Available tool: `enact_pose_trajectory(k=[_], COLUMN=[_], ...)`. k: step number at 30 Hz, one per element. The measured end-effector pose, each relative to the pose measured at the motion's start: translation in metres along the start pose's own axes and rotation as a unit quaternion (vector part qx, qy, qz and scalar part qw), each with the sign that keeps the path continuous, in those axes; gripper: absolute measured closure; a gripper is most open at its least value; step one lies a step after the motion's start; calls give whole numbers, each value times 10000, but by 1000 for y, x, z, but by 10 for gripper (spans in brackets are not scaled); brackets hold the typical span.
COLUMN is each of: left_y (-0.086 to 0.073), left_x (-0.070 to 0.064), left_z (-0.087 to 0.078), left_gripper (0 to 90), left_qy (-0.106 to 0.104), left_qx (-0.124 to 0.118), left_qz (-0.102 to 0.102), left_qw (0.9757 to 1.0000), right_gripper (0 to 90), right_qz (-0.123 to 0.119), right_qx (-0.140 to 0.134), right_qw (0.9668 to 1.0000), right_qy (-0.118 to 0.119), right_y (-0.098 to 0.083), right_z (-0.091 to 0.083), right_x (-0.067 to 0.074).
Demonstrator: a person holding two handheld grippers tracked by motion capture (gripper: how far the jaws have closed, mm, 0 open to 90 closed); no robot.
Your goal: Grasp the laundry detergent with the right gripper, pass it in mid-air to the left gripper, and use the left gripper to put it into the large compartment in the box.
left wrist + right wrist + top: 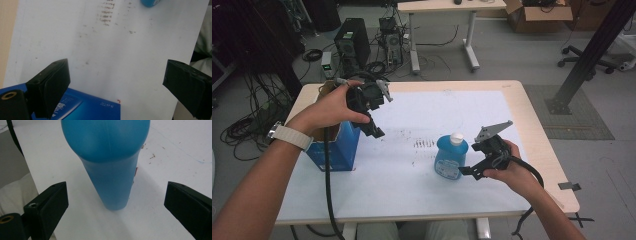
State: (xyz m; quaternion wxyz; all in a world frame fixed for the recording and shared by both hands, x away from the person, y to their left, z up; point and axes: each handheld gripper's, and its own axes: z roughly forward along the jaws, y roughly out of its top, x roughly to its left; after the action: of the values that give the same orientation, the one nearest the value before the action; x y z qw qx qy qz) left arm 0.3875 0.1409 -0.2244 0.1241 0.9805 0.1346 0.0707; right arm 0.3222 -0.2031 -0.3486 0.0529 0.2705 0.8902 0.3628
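A smooth, glossy blue plastic bottle [450,159] with a white plastic cap stands on a matt white sheet [412,185], smudged with brown marks, over a pale wood-look table [539,131]. Beside it, a blue cardboard box [334,149] has a slight sheen. Both grippers' jaws are matt black plastic.

Bottle [451,156] – box [334,145]: open sheet between

High view overlooks table [512,107]; gripper views look closely down.
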Motion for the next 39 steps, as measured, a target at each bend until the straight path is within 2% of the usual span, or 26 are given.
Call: enact_pose_trajectory(k=[14,39], left_y=[0,0], left_x=[0,1], left_z=[0,1], left_gripper=[75,75], left_qy=[-4,-14], left_qx=[10,11], left_qz=[-5,-1], left_qw=[10000,10000], right_gripper=[54,44], right_qz=[-26,-49], right_qx=[-257,-491], right_qw=[9997,9988], right_qy=[-40,-4], right_y=[0,-4], right_z=[1,5], right_x=[1,2])
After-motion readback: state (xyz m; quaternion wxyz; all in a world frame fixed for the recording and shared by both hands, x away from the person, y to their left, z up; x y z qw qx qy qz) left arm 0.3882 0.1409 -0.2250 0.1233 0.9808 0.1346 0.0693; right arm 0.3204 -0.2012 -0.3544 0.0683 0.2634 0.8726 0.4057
